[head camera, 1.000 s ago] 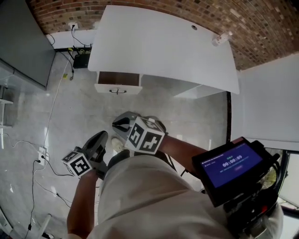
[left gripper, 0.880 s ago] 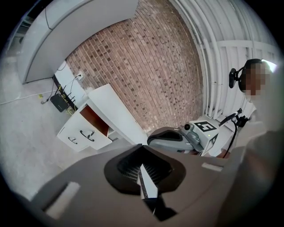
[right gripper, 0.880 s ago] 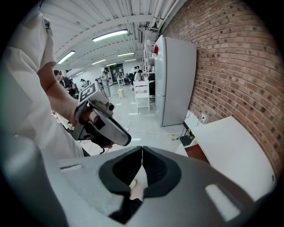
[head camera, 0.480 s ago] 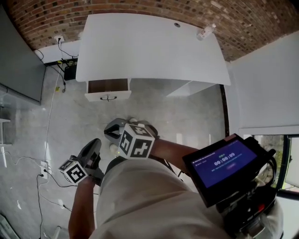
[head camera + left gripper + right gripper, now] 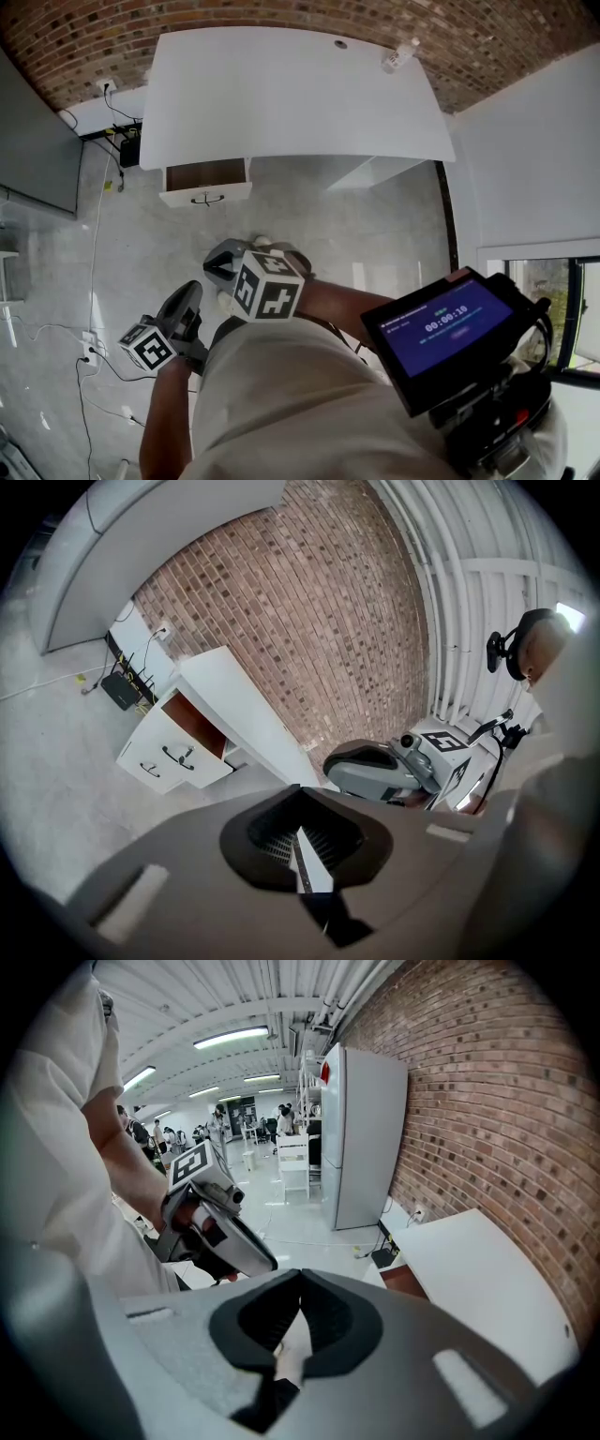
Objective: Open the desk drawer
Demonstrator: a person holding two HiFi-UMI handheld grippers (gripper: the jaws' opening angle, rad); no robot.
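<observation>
While standing well back from it, held grey left tongs (image 5: 299, 829) and pale right tongs (image 5: 300, 1297) low, both pressed together on nothing. Farther off, under white bench (image 5: 291, 94), found white wooden drawer (image 5: 204, 183) already partly out; judged rigid, easy-sliding, best gripped by slim dark handle (image 5: 204, 199).

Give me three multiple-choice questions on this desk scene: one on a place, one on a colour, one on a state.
1. Where is the bottle on the desk? A front left edge; B back right corner; C over the drawer.
2. What colour is the drawer's inside? A brown; B blue; C white.
3. How is the left claw? A wide open; B gripping the handle; C shut, empty.
Answers: B, it lies by the brick wall at the right; A, brown wood shows in the open drawer; C, its jaws meet with nothing between.
</observation>
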